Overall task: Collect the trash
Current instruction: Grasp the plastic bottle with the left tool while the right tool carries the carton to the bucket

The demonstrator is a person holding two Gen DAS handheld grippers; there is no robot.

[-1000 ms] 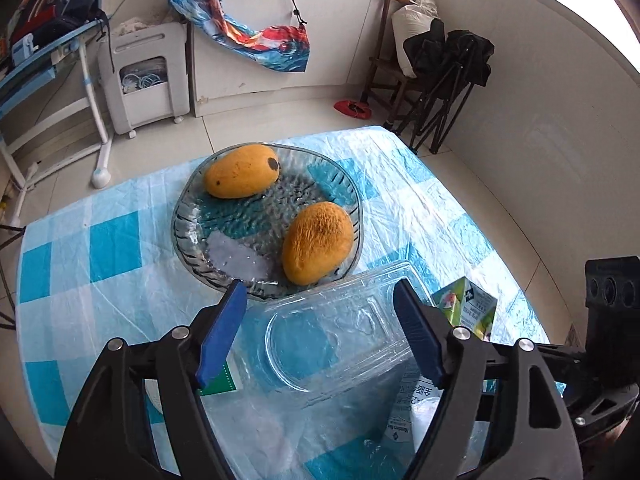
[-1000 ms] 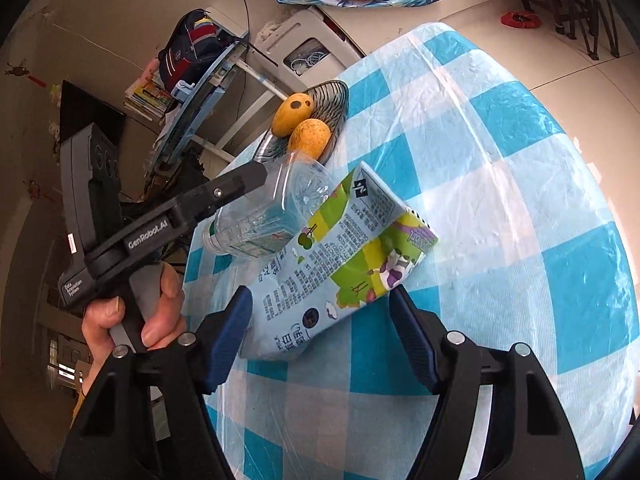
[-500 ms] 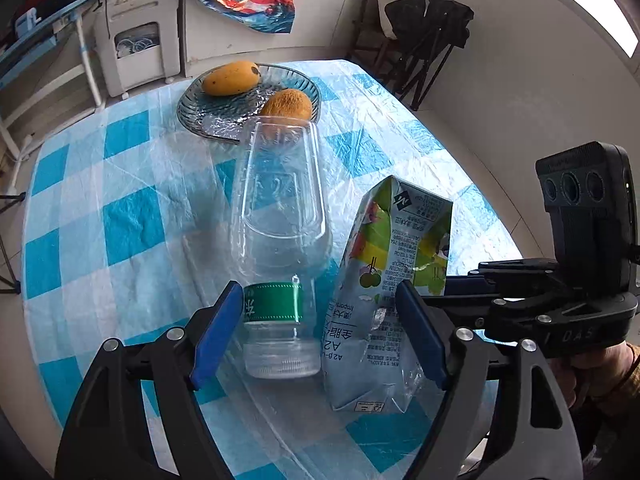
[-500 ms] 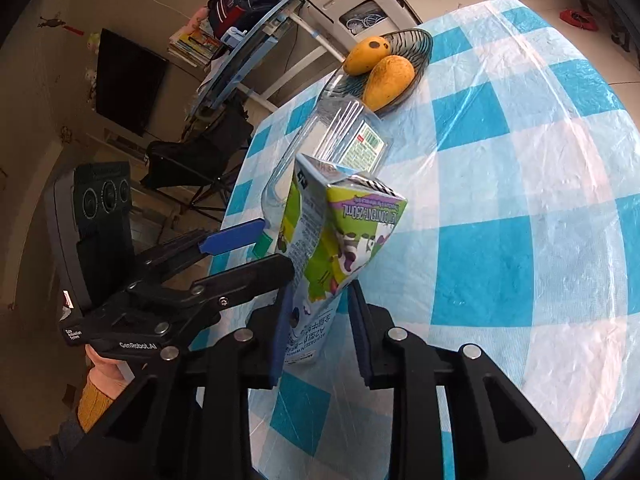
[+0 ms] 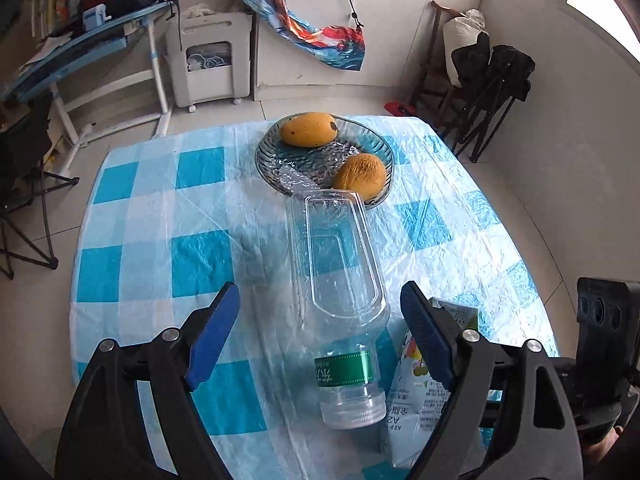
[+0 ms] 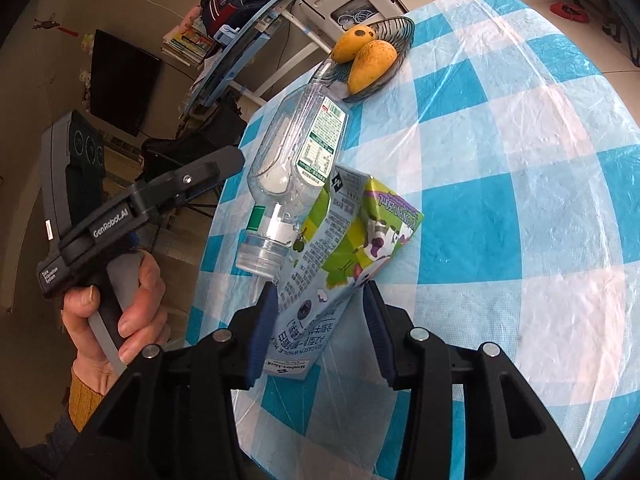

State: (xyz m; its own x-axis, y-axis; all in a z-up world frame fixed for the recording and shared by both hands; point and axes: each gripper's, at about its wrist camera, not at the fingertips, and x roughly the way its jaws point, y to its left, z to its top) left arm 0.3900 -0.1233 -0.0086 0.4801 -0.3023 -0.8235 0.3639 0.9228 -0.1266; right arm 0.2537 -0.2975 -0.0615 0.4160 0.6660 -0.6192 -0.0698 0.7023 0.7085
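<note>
A clear plastic bottle [image 5: 336, 264] with a green neck band lies on the checked tablecloth, its capless mouth toward me. My left gripper [image 5: 320, 294] hovers over its neck end, jaws wide and still opening, pads touching nothing. A crumpled milk carton [image 6: 340, 240] lies against the bottle [image 6: 300, 148]; it also shows as the carton [image 5: 420, 404] at the lower right. My right gripper [image 6: 320, 292] straddles the carton's lower end. Its jaws are opening and the pads no longer squeeze the carton. The right gripper's body [image 5: 604, 340] sits at the far right.
A glass plate [image 5: 266, 158] holding two mangoes [image 5: 308, 130] touches the bottle's base at the table's far side. A hand [image 6: 120, 304] holds the left gripper beyond the table's left edge. Folding chairs, a desk and a white cabinet ring the round table [image 6: 520, 160].
My left gripper drew back from the plate toward the bottle's neck. The right gripper closed on the carton, stood it up, then widened; the carton now lies tipped on the cloth.
</note>
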